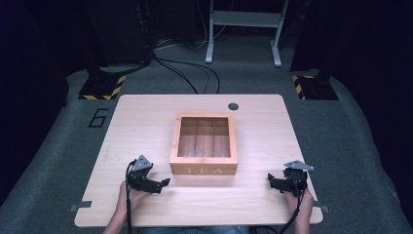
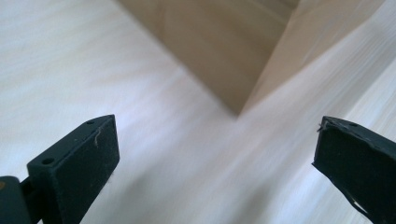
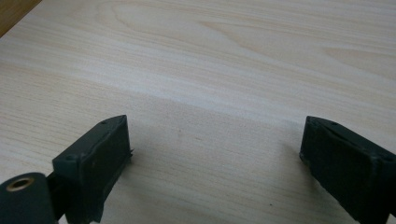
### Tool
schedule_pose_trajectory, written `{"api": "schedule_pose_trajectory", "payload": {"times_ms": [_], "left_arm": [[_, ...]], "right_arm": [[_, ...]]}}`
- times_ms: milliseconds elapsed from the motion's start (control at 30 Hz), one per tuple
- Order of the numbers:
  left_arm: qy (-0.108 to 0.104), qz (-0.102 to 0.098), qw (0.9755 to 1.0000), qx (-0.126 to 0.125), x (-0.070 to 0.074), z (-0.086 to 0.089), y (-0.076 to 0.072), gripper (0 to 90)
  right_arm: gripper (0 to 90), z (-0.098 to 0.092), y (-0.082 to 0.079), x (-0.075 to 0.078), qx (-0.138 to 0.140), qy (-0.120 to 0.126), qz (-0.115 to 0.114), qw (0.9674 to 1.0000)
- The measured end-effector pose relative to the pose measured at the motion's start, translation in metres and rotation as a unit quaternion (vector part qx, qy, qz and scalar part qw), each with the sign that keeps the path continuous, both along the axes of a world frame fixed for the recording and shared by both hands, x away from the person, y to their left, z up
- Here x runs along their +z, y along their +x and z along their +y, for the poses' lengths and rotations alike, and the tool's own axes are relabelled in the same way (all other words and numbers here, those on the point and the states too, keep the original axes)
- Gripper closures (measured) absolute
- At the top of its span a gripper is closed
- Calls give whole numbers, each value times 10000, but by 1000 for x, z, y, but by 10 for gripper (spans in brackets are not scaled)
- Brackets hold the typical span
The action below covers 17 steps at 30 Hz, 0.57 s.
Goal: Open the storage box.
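On grey carpet — wooden table (image 1: 146, 126) bearing tea box (image 1: 204, 168).

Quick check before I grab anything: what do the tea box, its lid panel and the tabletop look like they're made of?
Tea box: looks like light wood with a smooth matte finish, going by its grain and the TEA lettering. Lid panel: clear, glass or plastic, since the dividers show through. Table: pale wood-grain surface, possibly laminate.

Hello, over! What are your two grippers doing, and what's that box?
Left gripper open, empty. Right gripper open, empty. Wooden tea box between them, untouched, lid shut. Nothing in the way.
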State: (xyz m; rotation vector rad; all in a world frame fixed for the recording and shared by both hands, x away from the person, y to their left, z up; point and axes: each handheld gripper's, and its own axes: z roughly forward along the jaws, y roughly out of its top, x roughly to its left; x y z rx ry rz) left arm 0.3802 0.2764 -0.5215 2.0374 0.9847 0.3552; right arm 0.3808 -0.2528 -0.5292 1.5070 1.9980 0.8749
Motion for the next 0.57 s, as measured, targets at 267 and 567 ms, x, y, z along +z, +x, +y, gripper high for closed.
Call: {"api": "schedule_pose_trajectory", "payload": {"times_ms": [267, 567], "left_arm": [[514, 135, 9986, 73, -9, 11, -16, 0], [770, 64, 9969, 176, -9, 6, -21, 0]], "right_arm": [[79, 0, 0, 0, -12, -4, -14, 10000], [79, 0, 0, 0, -13, -14, 8, 10000]]}}
